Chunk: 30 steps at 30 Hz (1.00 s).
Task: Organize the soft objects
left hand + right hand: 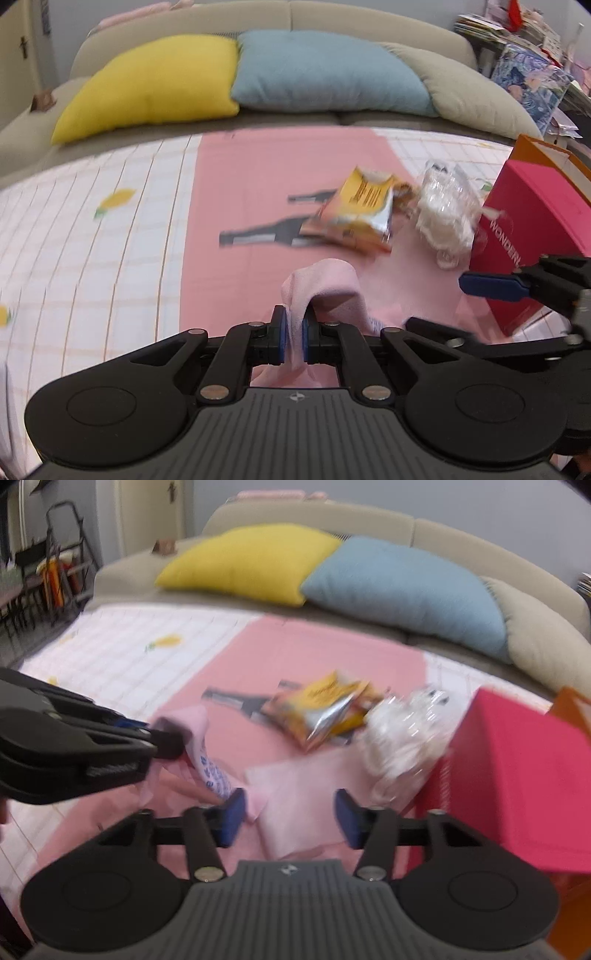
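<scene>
My left gripper (294, 334) pinching soft pale-pink cloth (325, 291), lifted above pink mat (258, 177). My right gripper (290, 818) spread, nothing pinched. My advice: keep pinch firm, grab loose corner with right, fold evenly. Count: one cloth, one yellow snack packet (364, 206), one clear plastic bag (445, 206), three cushions.

Snack bag (364, 210) lies left of plastic bag (445, 210).

I see a beige sofa (369, 14) against a grey wall (480, 502); left, possibly a folding rack (66, 554), blurred.
</scene>
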Motion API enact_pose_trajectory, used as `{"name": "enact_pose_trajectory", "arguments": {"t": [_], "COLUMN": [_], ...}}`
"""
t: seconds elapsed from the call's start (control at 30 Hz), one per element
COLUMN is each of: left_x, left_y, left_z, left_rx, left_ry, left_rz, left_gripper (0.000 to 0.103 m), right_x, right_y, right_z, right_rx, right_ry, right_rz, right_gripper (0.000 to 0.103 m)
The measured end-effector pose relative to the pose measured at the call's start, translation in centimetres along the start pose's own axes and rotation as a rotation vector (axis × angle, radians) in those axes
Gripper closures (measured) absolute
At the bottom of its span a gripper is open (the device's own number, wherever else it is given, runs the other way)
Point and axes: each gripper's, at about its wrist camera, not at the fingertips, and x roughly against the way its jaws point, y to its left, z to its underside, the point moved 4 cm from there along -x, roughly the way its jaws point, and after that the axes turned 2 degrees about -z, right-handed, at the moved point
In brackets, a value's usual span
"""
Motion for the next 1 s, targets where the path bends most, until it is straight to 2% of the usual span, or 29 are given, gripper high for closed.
{"name": "enact_pose_trajectory", "arguments": {"t": [0.07, 0.27, 0.43, 0.53, 0.6, 0.63, 0.7, 0.8, 1.0], "left_x": [0.1, 0.0, 0.2, 0.5, 0.6, 0.7, 1.0, 1.9, 3.8], "left_y": [0.0, 0.3, 1.4, 1.4, 1.3, 1.1, 0.8, 0.2, -0.6], "left_z": [0.5, 0.9, 1.2, 1.3, 1.3, 1.3, 1.3, 1.3, 2.0], "left_rx": [0.015, 0.025, 0.078, 0.084, 0.089, 0.090, 0.088, 0.080, 0.063], "left_ry": [0.003, 0.004, 0.006, 0.003, 0.003, 0.002, 0.000, -0.010, 0.003], "left_rz": [0.002, -0.041, -0.056, -0.053, -0.045, -0.039, -0.029, -0.017, -0.004], "left_gripper": [0.094, 0.094, 0.094, 0.094, 0.094, 0.094, 0.094, 0.094, 0.094], "right_x": [-1.2, -4.0, -4.6, -4.4, -4.2, -4.2, -4.2, -3.7, 0.2], "right_y": [0.3, -1.0, -1.3, -1.6, -1.7, -1.9, -2.2, -2.2, -0.9], "right_z": [0.6, 1.2, 1.1, 1.2, 1.1, 1.0, 0.9, 0.8, 1.6], "right_rx": [0.008, -0.067, -0.086, -0.096, -0.089, -0.088, -0.091, -0.079, -0.027], "right_ry": [0.015, 0.055, 0.035, 0.023, 0.023, 0.026, 0.035, 0.054, 0.050], "right_rz": [0.004, 0.042, 0.036, 0.033, 0.032, 0.034, 0.029, 0.004, -0.064], "right_gripper": [0.038, 0.037, 0.037, 0.050, 0.070, 0.074, 0.090, 0.098, 0.098]}}
